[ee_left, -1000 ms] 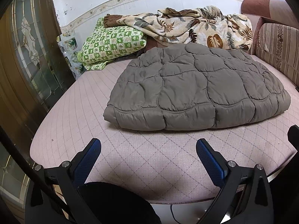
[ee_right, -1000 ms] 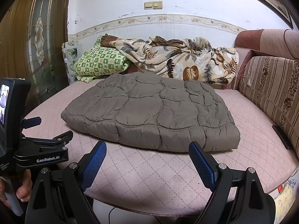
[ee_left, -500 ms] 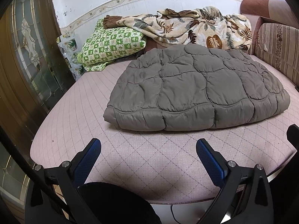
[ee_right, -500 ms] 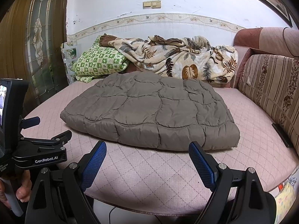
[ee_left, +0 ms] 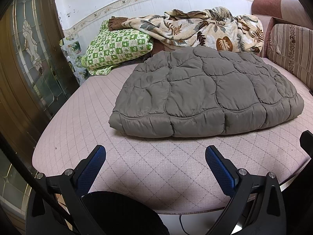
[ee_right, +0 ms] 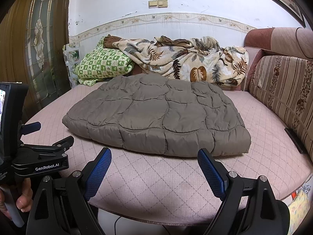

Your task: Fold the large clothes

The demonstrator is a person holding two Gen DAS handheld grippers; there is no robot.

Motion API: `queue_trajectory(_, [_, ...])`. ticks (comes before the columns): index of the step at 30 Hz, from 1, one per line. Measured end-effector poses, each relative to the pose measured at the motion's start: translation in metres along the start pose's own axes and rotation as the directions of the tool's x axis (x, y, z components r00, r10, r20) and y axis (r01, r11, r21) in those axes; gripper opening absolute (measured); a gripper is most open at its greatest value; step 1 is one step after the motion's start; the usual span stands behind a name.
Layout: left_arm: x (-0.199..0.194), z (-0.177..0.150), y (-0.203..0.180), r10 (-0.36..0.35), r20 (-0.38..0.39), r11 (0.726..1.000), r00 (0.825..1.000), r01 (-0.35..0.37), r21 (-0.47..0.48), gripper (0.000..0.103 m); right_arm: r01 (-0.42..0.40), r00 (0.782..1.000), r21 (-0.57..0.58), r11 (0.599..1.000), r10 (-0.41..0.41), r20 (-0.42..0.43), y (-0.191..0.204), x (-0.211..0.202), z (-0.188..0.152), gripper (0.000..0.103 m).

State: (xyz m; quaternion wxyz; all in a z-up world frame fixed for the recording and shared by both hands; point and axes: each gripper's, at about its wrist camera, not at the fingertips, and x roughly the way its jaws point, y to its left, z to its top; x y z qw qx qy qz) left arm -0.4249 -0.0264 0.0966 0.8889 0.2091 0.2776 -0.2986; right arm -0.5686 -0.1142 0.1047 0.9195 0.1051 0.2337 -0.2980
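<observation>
The grey-brown quilted coat (ee_right: 156,115) lies flat on the pink quilted mattress (ee_right: 156,184), ahead of both grippers and clear of their fingertips, with a strip of bare mattress between its near edge and the blue pads. It appears already doubled over: the near edge is a thick rounded roll and the outline is a compact rectangle, so the folding looks far along, perhaps with a last fold or a tidy-up outstanding. The left gripper (ee_left: 154,154) has its jaws spread wide with nothing between them, and it sits before the coat's left half. The right gripper (ee_right: 154,157) is likewise wide and empty, facing the coat's near edge towards its right corner. A hand (ee_right: 21,199) grips the left unit's handle at the lower left of the right wrist view. Should a further fold be intended, each gripper would best take a near corner, biting through all the padded layers so none slips out, and both would need to lift and carry together to keep the edge straight. Beyond the coat lie a green checked pillow (ee_right: 103,64) and a crumpled leaf-print blanket (ee_right: 185,60); a striped sofa back (ee_right: 283,90) stands to the right.
</observation>
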Motion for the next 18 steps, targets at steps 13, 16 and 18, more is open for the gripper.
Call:
queue_trajectory(13, [-0.001,0.002,0.001,-0.031,-0.018,0.999,0.999,0.031,-0.009,0.102,0.001,1.0,0.003,1.0,-0.001,0.0,-0.002,0.001,-0.001,0.092])
queue_trajectory(16, [-0.003,0.001,0.008,-0.044,-0.011,0.999,0.999,0.044,-0.032,0.102,-0.001,1.0,0.01,1.0,0.001,-0.001,-0.003,0.0,-0.002,0.092])
queue_trajectory(18, [-0.004,0.002,0.012,-0.027,-0.002,0.999,1.0,0.027,-0.032,0.102,-0.002,1.0,0.017,1.0,0.002,-0.001,-0.004,0.001,-0.003,0.092])
